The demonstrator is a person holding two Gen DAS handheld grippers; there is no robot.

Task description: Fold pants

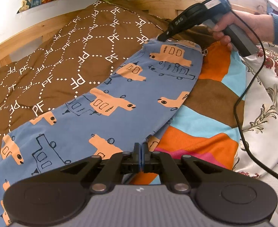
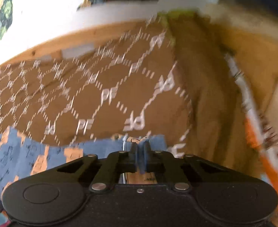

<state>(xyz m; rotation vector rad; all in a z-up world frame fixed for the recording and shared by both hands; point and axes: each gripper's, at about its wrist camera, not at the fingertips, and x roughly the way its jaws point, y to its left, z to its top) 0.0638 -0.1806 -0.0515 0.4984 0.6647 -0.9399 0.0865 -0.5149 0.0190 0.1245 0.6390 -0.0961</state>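
Note:
The blue pants with orange car prints lie stretched across the bed. My left gripper is shut on the pants' near edge. My right gripper shows at the far end, held by a hand, pinching the waistband edge. In the right wrist view, which is blurred, my right gripper is shut on the pants' blue waistband, with the rest of the pants trailing to the left.
A brown quilt with white "PF" print covers the bed's left. A colourful orange, blue and brown blanket lies at the right, beside a white floral cloth. A wooden bed frame runs behind. A black cable hangs at right.

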